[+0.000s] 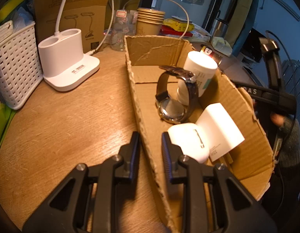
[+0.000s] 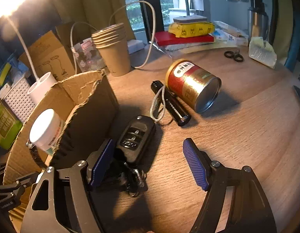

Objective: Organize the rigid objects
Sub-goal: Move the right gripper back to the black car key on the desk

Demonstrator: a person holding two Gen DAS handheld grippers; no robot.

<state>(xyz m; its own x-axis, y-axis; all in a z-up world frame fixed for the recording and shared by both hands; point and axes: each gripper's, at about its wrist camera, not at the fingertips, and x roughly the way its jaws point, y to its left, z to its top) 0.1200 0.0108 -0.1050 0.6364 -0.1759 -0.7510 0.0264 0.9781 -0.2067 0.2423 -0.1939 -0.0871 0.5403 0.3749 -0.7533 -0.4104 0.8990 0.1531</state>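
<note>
A torn cardboard box (image 1: 159, 48) stands on the wooden table. Inside it are a wristwatch (image 1: 175, 97), a white bottle (image 1: 198, 71), a white earbud case (image 1: 188, 141) and a white charger block (image 1: 219, 128). My left gripper (image 1: 150, 136) straddles the box's near-left wall and is shut on it. My right gripper (image 2: 149, 142) hangs open over a black car key fob (image 2: 136, 137) with its key ring (image 2: 134, 182). The fob lies close to the left finger, beside the box's outer wall (image 2: 88, 120). Beyond it lie a black flashlight (image 2: 169, 103) and a red-gold tin (image 2: 192, 85) on its side.
A white basket (image 1: 16, 66) and a white lamp base (image 1: 66, 58) stand left of the box. Stacked paper cups (image 2: 113, 48), a cable, a red book under a yellow pack (image 2: 185, 37) and scissors (image 2: 234, 55) sit along the table's far side.
</note>
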